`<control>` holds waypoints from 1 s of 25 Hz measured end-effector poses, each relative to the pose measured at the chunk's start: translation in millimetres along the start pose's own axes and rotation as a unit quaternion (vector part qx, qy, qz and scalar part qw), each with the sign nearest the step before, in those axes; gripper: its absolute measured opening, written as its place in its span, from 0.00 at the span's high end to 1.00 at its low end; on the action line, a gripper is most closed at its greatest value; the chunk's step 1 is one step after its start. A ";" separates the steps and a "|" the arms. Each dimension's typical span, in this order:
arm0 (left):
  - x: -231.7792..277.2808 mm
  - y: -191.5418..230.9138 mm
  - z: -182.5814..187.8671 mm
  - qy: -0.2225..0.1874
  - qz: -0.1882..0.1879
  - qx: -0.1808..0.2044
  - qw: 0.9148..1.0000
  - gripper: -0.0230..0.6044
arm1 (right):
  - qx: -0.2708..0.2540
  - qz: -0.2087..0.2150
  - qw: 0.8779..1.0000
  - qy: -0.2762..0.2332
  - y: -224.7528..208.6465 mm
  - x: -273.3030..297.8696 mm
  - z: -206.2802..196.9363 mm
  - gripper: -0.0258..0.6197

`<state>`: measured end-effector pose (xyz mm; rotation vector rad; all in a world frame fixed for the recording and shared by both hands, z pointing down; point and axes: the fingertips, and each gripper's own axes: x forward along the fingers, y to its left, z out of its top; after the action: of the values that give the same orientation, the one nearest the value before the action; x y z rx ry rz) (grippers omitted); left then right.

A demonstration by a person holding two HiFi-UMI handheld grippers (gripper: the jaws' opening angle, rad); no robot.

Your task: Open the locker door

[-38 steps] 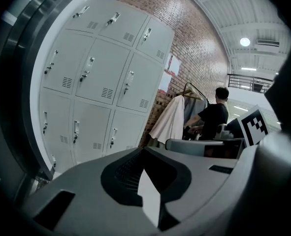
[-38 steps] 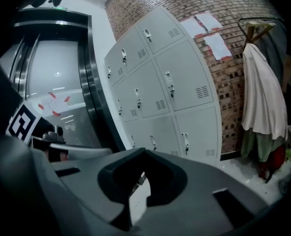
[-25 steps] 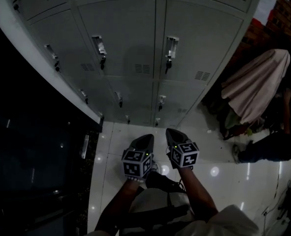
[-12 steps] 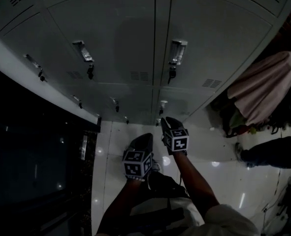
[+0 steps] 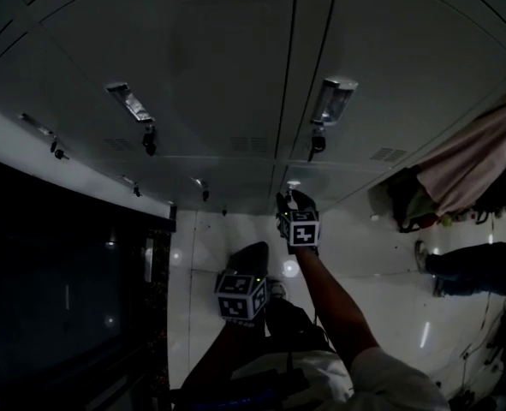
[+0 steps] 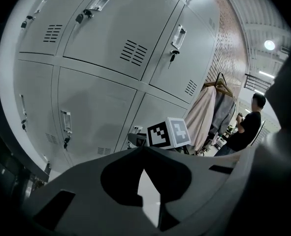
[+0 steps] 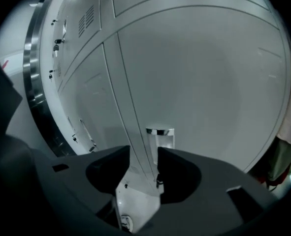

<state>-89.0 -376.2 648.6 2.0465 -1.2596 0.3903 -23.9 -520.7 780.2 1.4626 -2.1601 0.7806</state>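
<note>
Before the bank of smooth grey sheet-steel lockers [image 5: 218,75], with slotted vents and keyed chrome pull handles, every flat rectangular door in view sits closed, so any contents are hidden. In front of the lockers, over the glossy white tiled floor [image 5: 355,247], the matte dark plastic left gripper [image 6: 144,148] has its jaws pressed together at the tips, with nothing in them. To its right, the right gripper [image 7: 144,154] is closer to the lockers. Its jaws have just been opening and stand spread, pinching nothing. They face a lower grey locker door [image 7: 209,82], whose small boxy chrome handle [image 7: 160,135] lies just beyond the gap. Right of the lockers hangs a pale, softly folded cloth [image 5: 475,157].
</note>
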 end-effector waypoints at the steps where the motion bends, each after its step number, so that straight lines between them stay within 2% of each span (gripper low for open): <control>1: 0.6 3.1 -1.7 0.004 0.000 -0.002 1.000 0.97 | 0.001 -0.004 1.000 0.005 -1.4 3.7 -1.8 0.63; 5: 2.2 13.0 -2.7 0.017 0.001 0.003 1.000 0.97 | 0.006 -0.021 1.000 -0.001 -9.7 15.2 2.7 0.62; 9: 4.6 20.8 -11.1 0.020 -0.003 -0.007 1.000 0.97 | 0.000 -0.008 1.000 -0.013 -4.9 25.5 8.8 0.62; 14: 0.9 29.0 -13.8 0.025 -0.001 -0.006 1.000 0.97 | -0.008 -0.018 1.000 -0.013 -3.6 24.6 7.4 0.63; 16: -0.5 31.1 -13.9 0.026 0.001 -0.006 1.000 0.97 | -0.008 -0.017 1.000 -0.009 -0.7 21.9 6.1 0.67; 20: -6.1 24.3 -12.3 0.034 0.002 -0.001 0.999 0.97 | -0.004 -0.020 1.000 -0.001 4.1 8.3 -7.8 0.67; 25: -11.0 9.8 -17.4 0.033 -0.003 0.001 0.999 0.97 | -0.015 -0.032 0.999 -0.020 7.4 -17.3 -21.9 0.69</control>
<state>-101.2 -359.7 658.6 2.0206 -1.2140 0.4533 -23.9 -492.2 784.5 1.5364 -2.1341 0.6990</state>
